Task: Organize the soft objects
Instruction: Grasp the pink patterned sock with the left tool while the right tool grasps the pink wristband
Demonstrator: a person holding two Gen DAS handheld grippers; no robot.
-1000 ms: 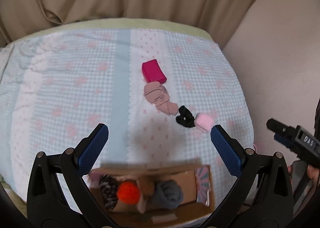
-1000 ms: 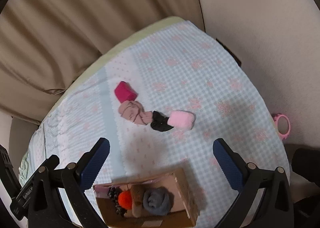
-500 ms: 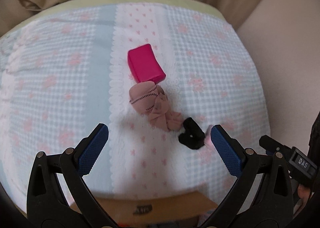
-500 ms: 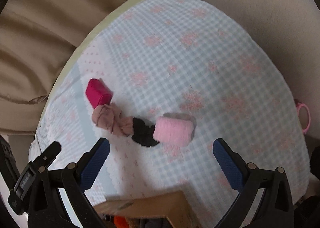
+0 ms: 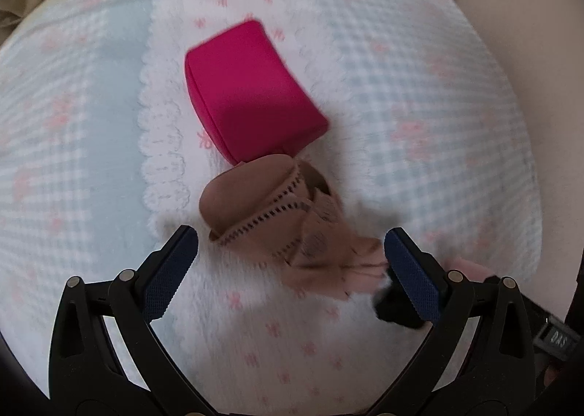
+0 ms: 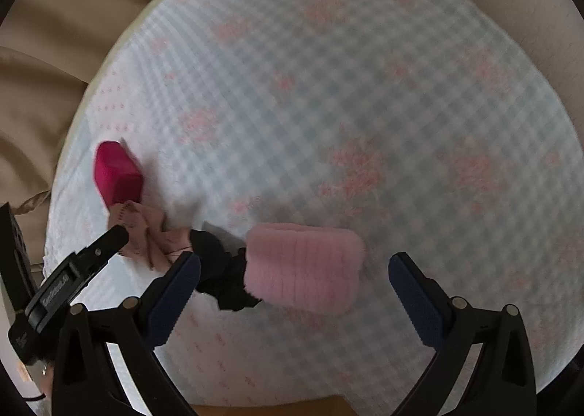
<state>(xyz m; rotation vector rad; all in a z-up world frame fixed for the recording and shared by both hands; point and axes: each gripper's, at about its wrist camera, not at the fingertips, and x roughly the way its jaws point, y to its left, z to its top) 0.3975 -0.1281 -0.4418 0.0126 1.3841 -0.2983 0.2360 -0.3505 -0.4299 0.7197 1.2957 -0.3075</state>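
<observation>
Magenta fills much more of the left wrist view than it did a second ago: the magenta block (image 5: 248,91) and the tan knitted piece (image 5: 277,218), small and far then, are now large and close, with the tan piece lying between the open fingers of the left gripper (image 5: 290,259). The cardboard box of sorted soft things, plainly in both views a second ago, has dropped out of the left view, and only a sliver of its edge (image 6: 266,408) shows at the bottom of the right one. Both grippers have come down from the box toward the row of loose items on the bed cover (image 6: 365,87). I read this as the start of the next pick, with nothing gripped yet.

The right gripper (image 6: 294,281) likewise has its fingers wide apart; they frame the fluffy pink roll (image 6: 303,266), and the left pad sits just beside the black fabric piece (image 6: 222,277). No pad seems to press on anything, though blur makes contact hard to rule out.

Counted on the cover: one magenta block, one tan knitted piece, one black fabric piece, one pink roll, so four loose items. They run in a line, each touching or nearly touching the next. Two grippers are in view, and part of one box.
</observation>
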